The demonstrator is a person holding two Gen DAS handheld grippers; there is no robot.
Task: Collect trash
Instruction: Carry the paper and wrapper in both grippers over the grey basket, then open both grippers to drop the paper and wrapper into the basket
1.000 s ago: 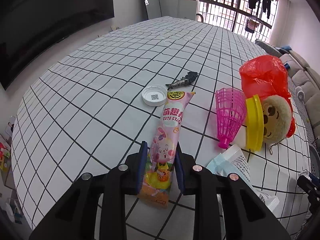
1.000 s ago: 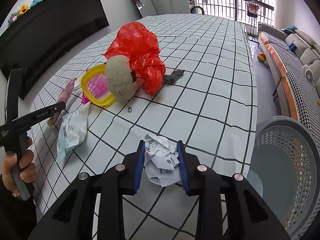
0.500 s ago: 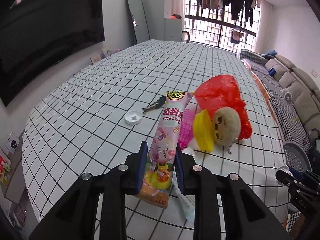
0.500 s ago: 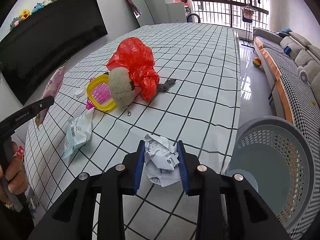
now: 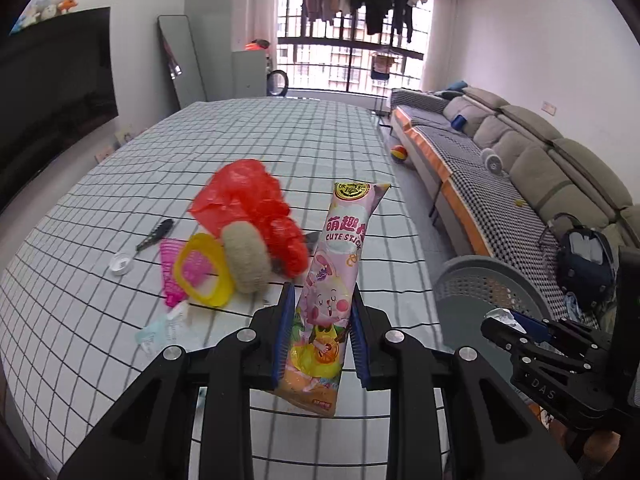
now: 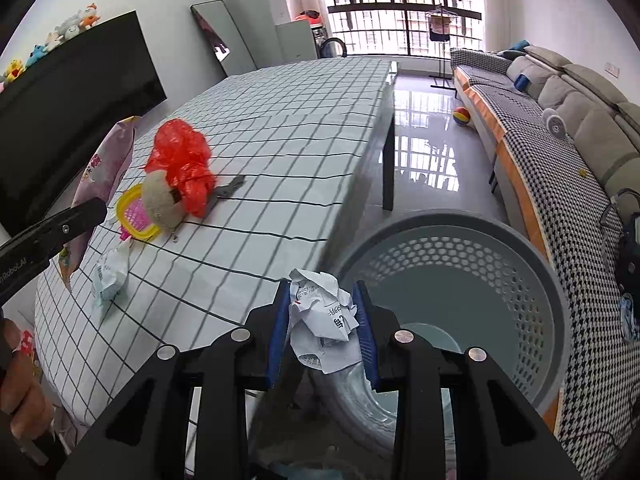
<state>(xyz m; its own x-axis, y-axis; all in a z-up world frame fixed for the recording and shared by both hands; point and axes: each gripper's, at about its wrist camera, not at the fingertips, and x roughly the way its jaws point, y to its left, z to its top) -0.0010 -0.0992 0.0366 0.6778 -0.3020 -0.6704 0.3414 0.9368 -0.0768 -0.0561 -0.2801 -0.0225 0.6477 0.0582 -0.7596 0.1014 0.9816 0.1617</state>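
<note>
My left gripper [image 5: 320, 308] is shut on a long pink snack wrapper [image 5: 334, 280] and holds it upright above the checked table [image 5: 280, 148]. My right gripper [image 6: 323, 304] is shut on a crumpled white paper ball [image 6: 322, 316], held past the table's edge beside the grey perforated trash basket [image 6: 532, 256]. The basket also shows in the left wrist view [image 5: 492, 280], as does the right gripper [image 5: 504, 326]. The wrapper [image 6: 102, 176] and the left gripper show at the left of the right wrist view.
On the table lie a red plastic bag [image 5: 248, 204], a plush toy [image 5: 244, 256], a pink and yellow shuttlecock [image 5: 196, 272], a white cap [image 5: 121, 263], a white-blue packet [image 5: 164, 328] and small dark scraps [image 5: 154, 234]. A sofa [image 5: 540, 168] stands at the right.
Both grippers rose and swung right with their loads. The right one left the table and now hangs beside the basket; the left one lifted the wrapper higher, facing the basket.
</note>
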